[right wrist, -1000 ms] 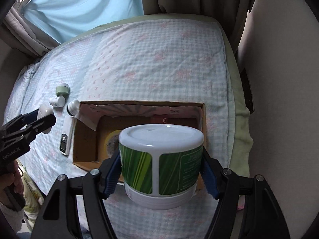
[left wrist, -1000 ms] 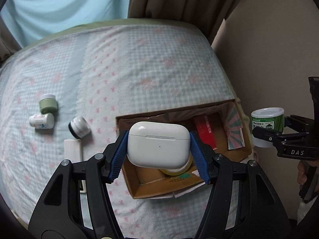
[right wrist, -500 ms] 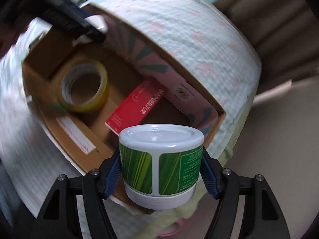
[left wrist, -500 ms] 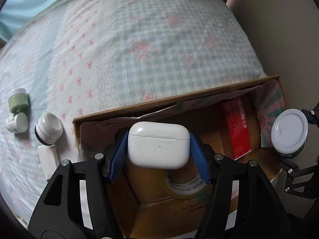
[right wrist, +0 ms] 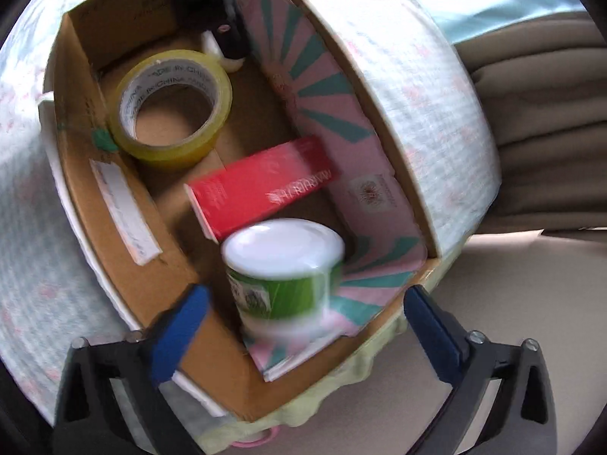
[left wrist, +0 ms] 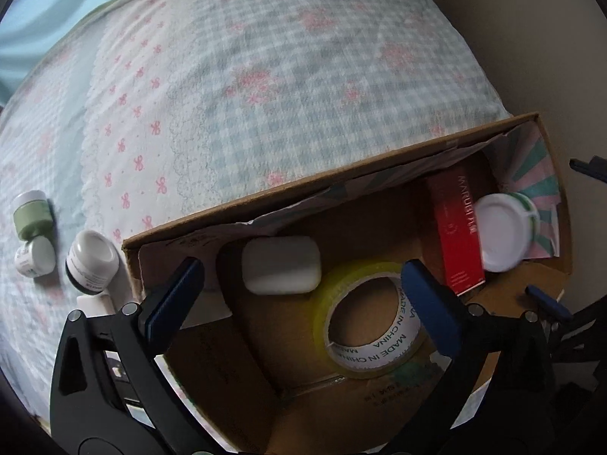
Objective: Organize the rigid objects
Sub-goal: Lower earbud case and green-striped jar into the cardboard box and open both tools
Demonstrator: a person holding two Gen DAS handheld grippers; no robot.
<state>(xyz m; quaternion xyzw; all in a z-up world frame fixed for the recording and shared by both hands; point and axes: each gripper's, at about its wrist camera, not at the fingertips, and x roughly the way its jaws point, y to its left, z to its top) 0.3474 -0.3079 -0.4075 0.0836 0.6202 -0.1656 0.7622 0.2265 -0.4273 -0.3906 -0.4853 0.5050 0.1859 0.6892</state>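
Matt brown cardboard box [left wrist: 341, 174], glossy yellow tape roll [left wrist: 364, 326], smooth white plastic earbud case [left wrist: 280, 265], checked cloth bedsheet [left wrist: 265, 76].

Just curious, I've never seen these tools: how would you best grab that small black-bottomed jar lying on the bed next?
From above with the left gripper, jaws across the small jar's round side walls: it lies tipped, lid facing the camera, close beside the cardboard box.

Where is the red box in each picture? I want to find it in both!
Left wrist view: the red box stands on the right inside the cardboard box, touching the white-lidded green tub.
Right wrist view: the red box lies in the middle, just above the tub.
Shared landmark: the yellow tape roll beside it in both.
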